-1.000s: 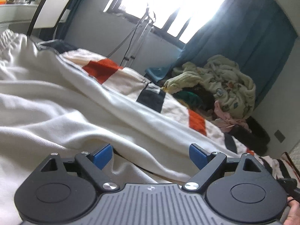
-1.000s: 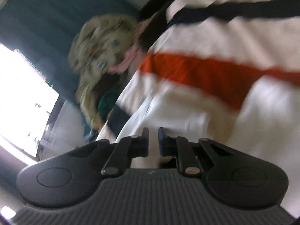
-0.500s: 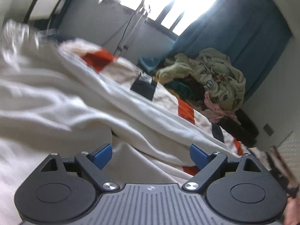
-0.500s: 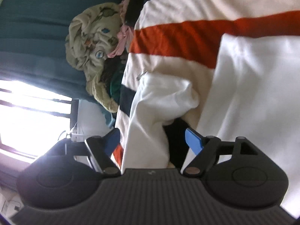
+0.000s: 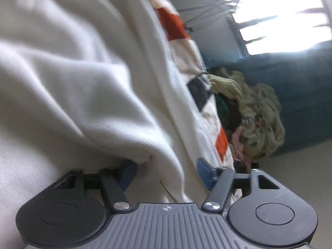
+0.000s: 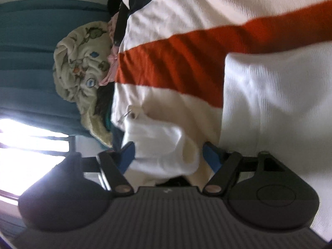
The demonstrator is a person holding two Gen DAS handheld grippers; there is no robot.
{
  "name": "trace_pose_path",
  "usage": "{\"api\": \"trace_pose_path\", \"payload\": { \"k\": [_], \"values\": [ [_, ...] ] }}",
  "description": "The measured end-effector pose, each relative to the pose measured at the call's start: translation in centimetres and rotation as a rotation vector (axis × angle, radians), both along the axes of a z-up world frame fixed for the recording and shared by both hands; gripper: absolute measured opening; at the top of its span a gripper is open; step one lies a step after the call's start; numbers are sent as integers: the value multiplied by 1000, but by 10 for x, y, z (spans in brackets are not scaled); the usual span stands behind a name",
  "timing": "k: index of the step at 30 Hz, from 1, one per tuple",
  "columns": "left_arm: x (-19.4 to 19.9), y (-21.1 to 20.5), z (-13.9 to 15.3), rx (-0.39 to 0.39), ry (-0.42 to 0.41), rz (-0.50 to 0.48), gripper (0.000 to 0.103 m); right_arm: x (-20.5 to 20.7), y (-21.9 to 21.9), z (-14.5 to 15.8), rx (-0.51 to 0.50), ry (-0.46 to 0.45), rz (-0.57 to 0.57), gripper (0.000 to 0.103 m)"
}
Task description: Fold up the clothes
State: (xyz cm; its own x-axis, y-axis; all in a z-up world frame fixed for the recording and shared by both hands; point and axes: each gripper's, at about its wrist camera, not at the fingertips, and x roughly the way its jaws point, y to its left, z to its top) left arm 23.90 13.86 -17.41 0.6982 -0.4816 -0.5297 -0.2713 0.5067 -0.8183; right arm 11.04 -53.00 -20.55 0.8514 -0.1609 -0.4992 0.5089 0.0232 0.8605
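A large white garment (image 5: pixel 72 72) lies rumpled on a bedspread with white, orange and dark stripes (image 5: pixel 172 27). My left gripper (image 5: pixel 166 171) is low against it. Its jaws are closing, with a thick fold of the white cloth between the blue pads (image 5: pixel 204 170). I cannot see them pressing on it. In the right wrist view the same white garment (image 6: pixel 269 103) fills the right side. A bunched white end (image 6: pixel 157 143) sits between the jaws of my right gripper (image 6: pixel 169 156), which are closing around it with small gaps at the pads (image 6: pixel 127 155).
A pile of loose clothes with a pale green printed blanket (image 5: pixel 257 120) (image 6: pixel 81 62) lies past the bedspread (image 6: pixel 176 62). Behind it hang blue curtains (image 5: pixel 300 93) (image 6: pixel 31 41) beside a bright window (image 5: pixel 280 10).
The left gripper rolled, dropped closer to the white garment and narrowed its jaws around a fold. The right gripper went from shut to wide, then narrowed around the bunched white end as it sank.
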Motion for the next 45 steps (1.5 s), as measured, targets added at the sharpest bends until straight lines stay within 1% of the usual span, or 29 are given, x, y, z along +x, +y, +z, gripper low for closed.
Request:
{"api": "trace_pose_path", "payload": {
  "k": [1,2,3,5,7,10,12,14,16,17,19,20,21,22,26,27,30,31,33,34,35,36,37,38,39,40,41,44,45],
  "values": [
    [2,2,-4,-5,12,6,45,0,0,0,-17,27,-13,41],
    [4,4,-7,-2,29,8,33,-1,-2,-2,-22,36,-22,25],
    [6,7,-10,-4,45,10,29,-1,-3,-4,-22,40,-30,17],
    [8,13,-17,-35,66,17,15,-4,-6,-6,-42,33,-41,10],
    [11,19,-23,-69,78,23,14,-2,-6,3,-94,50,-50,9],
    [15,21,-24,-78,64,21,11,16,-10,34,-187,64,-55,8],
    [16,23,-24,-92,50,20,10,44,-14,68,-283,74,-22,7],
    [16,26,-24,-138,44,28,9,73,-16,108,-389,77,14,7],
    [17,28,-24,-164,35,32,9,101,-13,153,-523,50,50,7],
    [17,28,-24,-170,32,33,9,109,-12,170,-587,36,57,7],
    [18,27,-24,-174,29,33,8,120,-9,197,-705,17,62,7],
    [19,27,-24,-175,29,34,8,120,-9,202,-735,14,60,7],
    [20,27,-25,-178,31,36,8,117,-10,200,-747,14,52,7],
    [21,26,-26,-178,33,36,8,110,-14,192,-738,15,39,8],
    [23,25,-25,-143,34,32,9,68,-36,132,-622,117,-59,9],
    [24,24,-25,-137,34,32,9,51,-42,115,-570,134,-89,9],
    [26,21,-25,-110,36,27,9,0,-58,57,-344,163,-143,12],
    [27,21,-25,-97,34,24,9,-13,-58,43,-291,160,-156,12],
    [29,19,-24,-73,30,18,9,-39,-48,22,-229,120,-159,14],
    [30,18,-23,-62,28,17,9,-50,-41,15,-205,94,-155,17],
    [28,16,-22,-54,25,17,10,-60,-34,9,-180,67,-151,27],
    [25,15,-21,-48,23,19,10,-68,-29,7,-135,37,-160,37],
    [22,14,-20,-45,22,22,10,-71,-24,10,-99,1,-171,43],
    [17,13,-18,-39,17,22,10,-72,-18,14,-69,-36,-180,60],
    [14,13,-17,-30,12,20,10,-69,-12,23,-82,-55,-150,74],
    [11,14,-16,-18,6,17,10,-64,-4,32,-108,-68,-107,76],
    [8,14,-15,-7,0,14,10,-60,2,40,-133,-65,-54,77],
    [0,19,-13,-13,-8,23,9,-46,25,40,-147,-45,95,77],
    [-4,21,-12,-12,-12,25,9,-39,29,33,-116,-31,125,77]
  ]
}}
